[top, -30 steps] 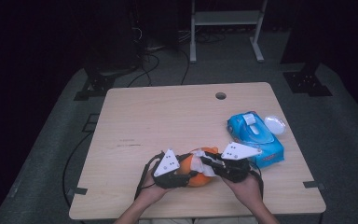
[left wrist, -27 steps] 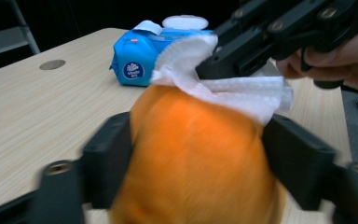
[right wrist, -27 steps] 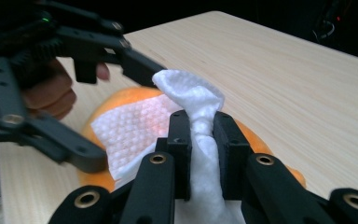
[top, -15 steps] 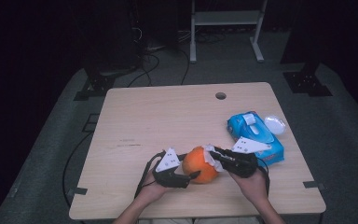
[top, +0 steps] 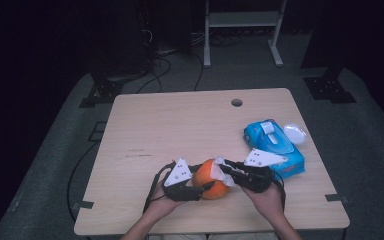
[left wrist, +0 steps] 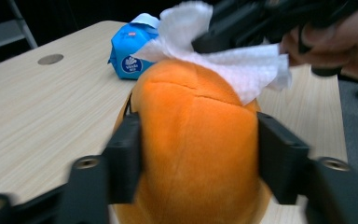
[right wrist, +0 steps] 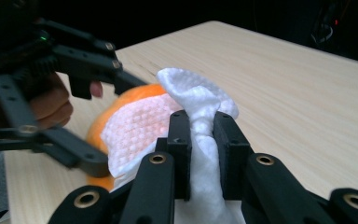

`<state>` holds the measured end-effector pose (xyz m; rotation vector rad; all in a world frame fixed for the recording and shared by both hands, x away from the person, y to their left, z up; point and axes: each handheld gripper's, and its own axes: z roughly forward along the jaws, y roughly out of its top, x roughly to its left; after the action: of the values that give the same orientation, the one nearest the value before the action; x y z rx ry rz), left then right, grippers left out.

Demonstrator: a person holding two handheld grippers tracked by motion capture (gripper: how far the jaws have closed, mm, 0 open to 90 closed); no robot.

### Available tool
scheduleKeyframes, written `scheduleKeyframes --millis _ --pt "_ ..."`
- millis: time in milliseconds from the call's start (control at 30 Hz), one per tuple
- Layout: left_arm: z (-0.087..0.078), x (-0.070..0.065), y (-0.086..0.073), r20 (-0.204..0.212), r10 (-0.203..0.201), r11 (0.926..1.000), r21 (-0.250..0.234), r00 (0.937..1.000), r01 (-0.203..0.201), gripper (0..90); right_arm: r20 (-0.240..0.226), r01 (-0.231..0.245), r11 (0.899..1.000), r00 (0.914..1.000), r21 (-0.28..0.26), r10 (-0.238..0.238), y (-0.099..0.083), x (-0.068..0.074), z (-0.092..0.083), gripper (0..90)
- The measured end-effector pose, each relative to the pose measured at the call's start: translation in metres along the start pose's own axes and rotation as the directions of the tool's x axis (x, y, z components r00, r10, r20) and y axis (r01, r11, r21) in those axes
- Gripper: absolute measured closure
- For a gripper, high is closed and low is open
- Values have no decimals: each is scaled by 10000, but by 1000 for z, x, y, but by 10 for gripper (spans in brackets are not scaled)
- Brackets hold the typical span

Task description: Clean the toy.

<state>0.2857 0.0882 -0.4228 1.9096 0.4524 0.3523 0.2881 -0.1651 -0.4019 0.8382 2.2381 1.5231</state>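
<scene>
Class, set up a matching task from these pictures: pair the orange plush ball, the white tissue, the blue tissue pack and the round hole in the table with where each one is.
Things:
1. orange plush ball
2. white tissue
3. blue tissue pack
4. round hole

Places:
A. lying on the table near its right edge
B. pinched in the right gripper, draped on the ball
C. in the tabletop near the far edge
D. between the two jaws of the left gripper

Pairs: 1-D, 2-B, 3-A, 4-C
</scene>
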Motion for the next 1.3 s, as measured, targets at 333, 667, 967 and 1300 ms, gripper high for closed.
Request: scheduleKeyframes --millis 333,667,967,1300 --pt "9 1 -8 6 85 9995 319 10000 -85 284 12 -538 9985 9986 -93 538 -6 -12 -1 776" --pt "-10 0 9 -171 335 9982 511 9993 -326 465 -477 12 9981 9989 -608 -41 10 8 -8 776" --pt "-4 0 3 236 29 9966 825 9997 -48 339 -162 64 10000 9998 46 -63 -3 -1 2 774" --pt "4 3 -3 506 -227 9971 731 9985 190 194 -117 -187 9998 9998 88 188 -8 -10 1 773"
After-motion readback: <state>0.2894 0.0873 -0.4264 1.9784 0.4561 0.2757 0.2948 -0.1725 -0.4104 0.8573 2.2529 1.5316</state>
